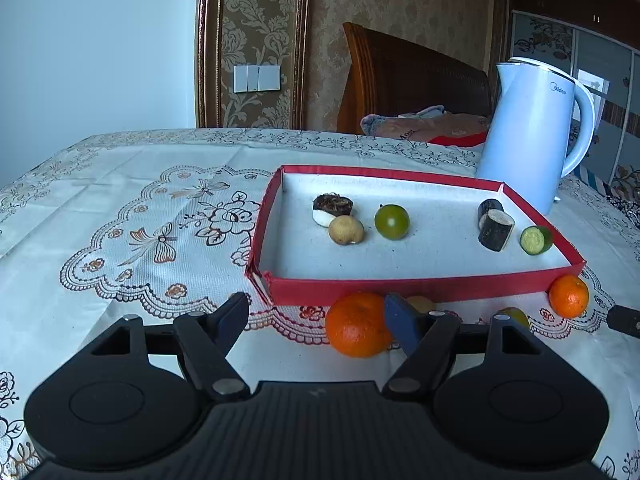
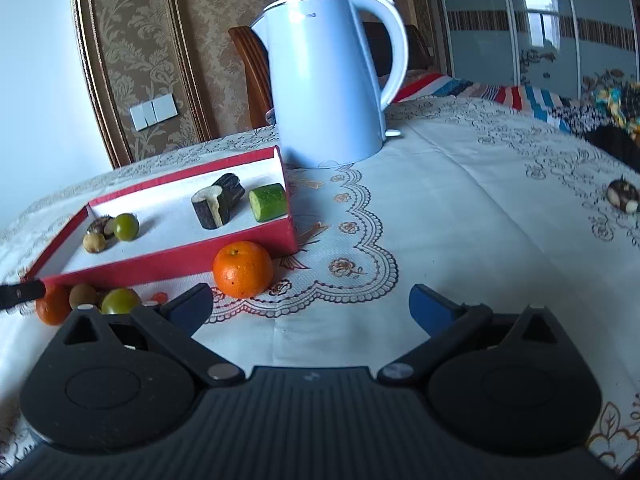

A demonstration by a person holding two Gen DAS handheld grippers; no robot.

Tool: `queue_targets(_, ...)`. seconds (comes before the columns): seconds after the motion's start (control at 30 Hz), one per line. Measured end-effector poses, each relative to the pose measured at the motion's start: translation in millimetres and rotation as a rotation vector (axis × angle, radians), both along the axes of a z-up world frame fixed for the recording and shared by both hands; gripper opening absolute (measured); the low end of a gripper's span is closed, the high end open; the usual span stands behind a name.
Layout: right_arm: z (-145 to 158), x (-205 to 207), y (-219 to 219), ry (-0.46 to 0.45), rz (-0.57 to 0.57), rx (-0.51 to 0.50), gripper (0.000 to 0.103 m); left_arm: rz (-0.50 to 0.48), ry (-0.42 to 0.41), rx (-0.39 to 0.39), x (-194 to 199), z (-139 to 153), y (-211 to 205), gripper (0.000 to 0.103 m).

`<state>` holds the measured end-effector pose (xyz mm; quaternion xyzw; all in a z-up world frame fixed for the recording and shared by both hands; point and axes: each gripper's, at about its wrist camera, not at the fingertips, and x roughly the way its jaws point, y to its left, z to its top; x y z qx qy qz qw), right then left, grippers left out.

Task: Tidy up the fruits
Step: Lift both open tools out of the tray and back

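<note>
The left claw (image 1: 320, 320) is standing wide and is holding nothing; a large orange (image 1: 357, 325) is lying on the counter (image 1: 120, 208) at about 1 o'clock from its middle, just beside its right finger (image 1: 402, 322), and whether the two are touching cannot be told. Straight ahead, at 12 o'clock, a red tray (image 1: 400, 287) is sitting on the patterned cloth. Inside it a brown round fruit (image 1: 346, 230), a green round fruit (image 1: 392, 221), two dark cut pieces (image 1: 495, 224) and a cucumber piece (image 1: 536, 240) are lying. A smaller orange (image 1: 568, 296) is resting against the tray's near right corner, at 2 o'clock. A white kettle (image 1: 532, 132) is standing behind the tray.

The right claw (image 2: 312, 304) is also standing wide and empty above bare cloth. The smaller orange is lying at 11 o'clock from it, and more small fruits (image 2: 116, 300) are lying at 9 o'clock, in front of the tray. One dark piece (image 2: 622, 196) is lying alone at 2 o'clock, well apart.
</note>
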<state>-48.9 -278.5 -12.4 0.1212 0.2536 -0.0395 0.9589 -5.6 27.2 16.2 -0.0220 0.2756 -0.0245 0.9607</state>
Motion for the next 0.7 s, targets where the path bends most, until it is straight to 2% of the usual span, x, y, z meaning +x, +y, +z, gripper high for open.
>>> queue_targets(0.2,-1.3,3.0,5.4,0.009,0.010,-0.017,0.103,-0.012,0.005,-0.004,-3.7,-4.0,1.5,0.075)
queue_targets(0.57,-6.2,5.9,-4.1,0.030,-0.011,0.045,0.103,-0.034,0.020,0.075,-0.7,-10.8,-12.5,0.075)
queue_targets(0.7,-7.1,7.5,-3.5,0.037,-0.009,0.045,0.103,-0.026,0.013,0.094,1.5,-11.8,-15.8,0.080)
